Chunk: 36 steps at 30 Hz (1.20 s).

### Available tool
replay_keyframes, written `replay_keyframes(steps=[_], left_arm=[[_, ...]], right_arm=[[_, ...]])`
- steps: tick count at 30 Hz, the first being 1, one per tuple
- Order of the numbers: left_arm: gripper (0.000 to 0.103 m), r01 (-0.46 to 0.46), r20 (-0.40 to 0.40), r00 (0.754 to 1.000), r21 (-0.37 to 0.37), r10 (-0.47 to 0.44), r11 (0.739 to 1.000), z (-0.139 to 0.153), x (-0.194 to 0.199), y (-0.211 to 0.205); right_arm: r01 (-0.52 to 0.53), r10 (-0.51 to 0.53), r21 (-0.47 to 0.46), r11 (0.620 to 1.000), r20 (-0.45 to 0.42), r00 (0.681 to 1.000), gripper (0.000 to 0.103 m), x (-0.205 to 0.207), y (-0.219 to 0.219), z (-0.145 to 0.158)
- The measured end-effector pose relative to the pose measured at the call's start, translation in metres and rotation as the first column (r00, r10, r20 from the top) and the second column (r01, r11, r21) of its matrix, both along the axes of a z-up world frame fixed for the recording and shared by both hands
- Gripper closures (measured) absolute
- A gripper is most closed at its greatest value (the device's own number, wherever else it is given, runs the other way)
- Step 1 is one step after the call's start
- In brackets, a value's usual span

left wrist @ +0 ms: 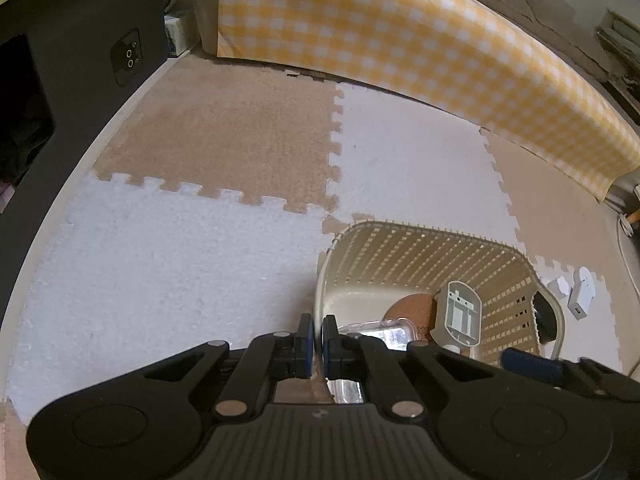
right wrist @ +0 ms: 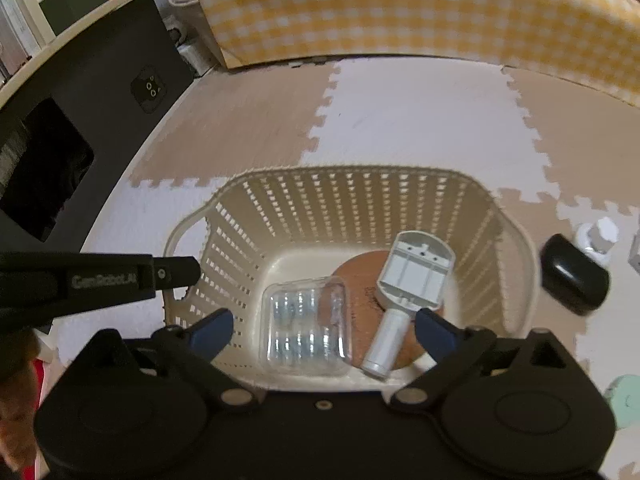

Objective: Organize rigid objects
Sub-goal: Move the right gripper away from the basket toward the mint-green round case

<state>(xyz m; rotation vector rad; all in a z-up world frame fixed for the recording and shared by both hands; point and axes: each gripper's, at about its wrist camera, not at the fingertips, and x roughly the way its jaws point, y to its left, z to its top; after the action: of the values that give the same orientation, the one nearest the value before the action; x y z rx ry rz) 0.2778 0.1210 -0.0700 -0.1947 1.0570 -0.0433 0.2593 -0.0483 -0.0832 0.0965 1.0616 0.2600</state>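
between our right tongs (right wrist: 322,330), spread wide over the basket (right wrist: 352,184), lie a clear case (right wrist: 306,326), a grey tool (right wrist: 412,280) and a brown disc (right wrist: 360,280), all inside and likely dropped there for sorting. our left tongs (left wrist: 318,334) look clenched on the basket's near-left rim, probably to steady it. outside, right of the basket, a black case (right wrist: 574,274) and white bits (right wrist: 598,238) wait on the mat (right wrist: 420,112).

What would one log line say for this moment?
left gripper: shut on basket rim | right gripper: open above basket | inside: clear case, grey tool
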Motion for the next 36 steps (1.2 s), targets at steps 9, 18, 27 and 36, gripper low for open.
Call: replay_keyframes(steps=[9,18,27,36], left_arm=[[0.099,0.002,0.0,1.0,0.011,-0.002,1.0,0.0,-0.002,-0.001],[0.099,0.004,0.0,1.0,0.019,-0.004,1.0,0.001,-0.003,-0.002],[0.099,0.006,0.0,1.0,0.028,-0.006,1.0,0.001,-0.003,-0.003],[0.099,0.007,0.0,1.0,0.031,-0.007,0.999,0.001,-0.003,-0.002]], right_arm=[[-0.023,0.024,-0.007,1.0,0.057,0.998,0.003,-0.017,-0.021,0.038],[-0.019,0.02,-0.008,1.0,0.144,0.989,0.002,-0.032,-0.059,0.084],[0.123,-0.112,-0.062,0.991,0.158,0.981,0.002,-0.038,-0.135,0.09],[0.315,-0.306,-0.135,0.94,0.078,0.949,0.0,-0.036,-0.206,0.042]])
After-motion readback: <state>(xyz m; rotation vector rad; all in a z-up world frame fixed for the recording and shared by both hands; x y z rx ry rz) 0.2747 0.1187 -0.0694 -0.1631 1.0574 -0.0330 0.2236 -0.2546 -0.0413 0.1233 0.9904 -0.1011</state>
